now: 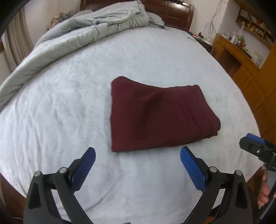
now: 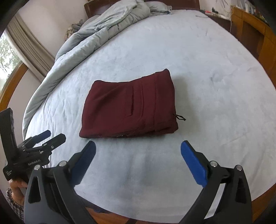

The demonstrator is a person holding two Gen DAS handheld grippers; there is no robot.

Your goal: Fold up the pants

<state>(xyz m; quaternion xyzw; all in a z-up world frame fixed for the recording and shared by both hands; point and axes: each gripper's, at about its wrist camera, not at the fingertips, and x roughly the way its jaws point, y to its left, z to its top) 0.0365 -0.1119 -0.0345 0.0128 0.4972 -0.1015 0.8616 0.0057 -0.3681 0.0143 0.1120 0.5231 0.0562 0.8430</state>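
The pants lie folded into a compact maroon rectangle in the middle of the bed, on the pale sheet, with nothing on top of them and nothing pinning them. I judge they sit there because the folding is essentially done: the layers are stacked flat, the edges roughly squared, and a bit of drawstring pokes out at the bundle's 3 o'clock side in my right view. The bare sheet around them gives room to work, while the grey duvet is bunched away toward 11 o'clock near the headboard, well apart from the bundle.

My left fingers stand spread wide, empty, with the pants at 12 o'clock just beyond the tips and not between them. My right fingers stand equally wide and empty, the folded edge again at 12 o'clock, near but apart. Neither pair touches cloth.

Both of my hands tilt steeply downward over the near edge of the bed, side by side. In my left view the right gripper shows at 3 o'clock, with part of my hand on its handle; in my right view the left gripper shows at 8 o'clock. Held like this, I read it as a release posture: nothing left to hold, unless a last smoothing is wanted.
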